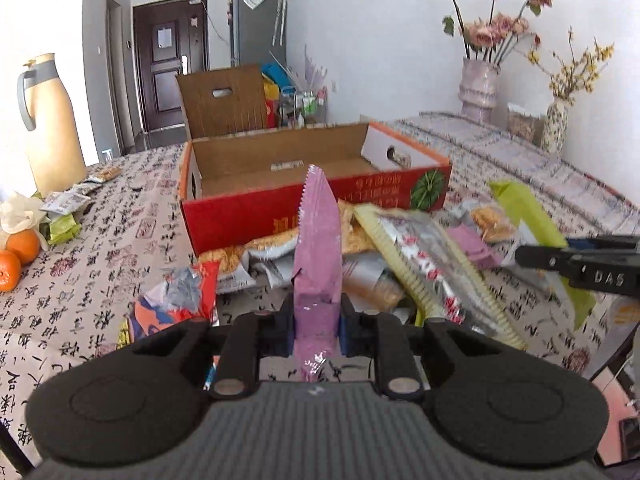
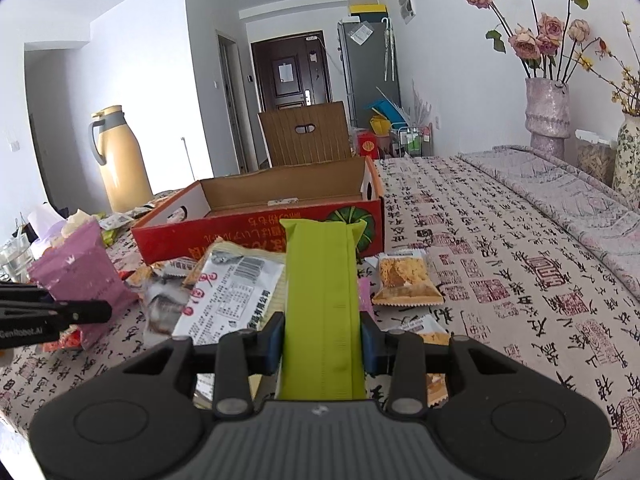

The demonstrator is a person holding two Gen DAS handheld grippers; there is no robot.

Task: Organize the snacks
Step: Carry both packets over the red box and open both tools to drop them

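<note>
Clamping down on a purple snack packet (image 1: 318,240), our left claw (image 1: 316,322) has its jaws pressed tight against the wrapper's sides, and the packet stands up between them with its serrated top edge pointing toward the box. Over on the other side, our right claw (image 2: 322,338) is squeezed onto a lime-green packet (image 2: 322,288), narrow jaws hugging a long wrapper that rises straight ahead of the camera. From the left view we catch that same green packet (image 1: 532,224) tilted above the pile, with the right claw (image 1: 576,266) coming in from the edge of the frame.

Ahead of both sits the red cardboard box (image 1: 248,216), open at the top, its brown interior showing only a small label near the far wall. Just in front of the box lies the snack pile (image 1: 400,256) on the patterned desk (image 2: 500,264): a large silver-and-white packet (image 2: 232,296) with a barcode, and a small packet of golden crisps (image 2: 404,278) lying apart to the right of the green one.

Off to the left we see a tan thermos jug (image 1: 50,120) and two oranges (image 1: 16,256); on the right, vases of dried flowers (image 1: 480,84) stand near the wall.
</note>
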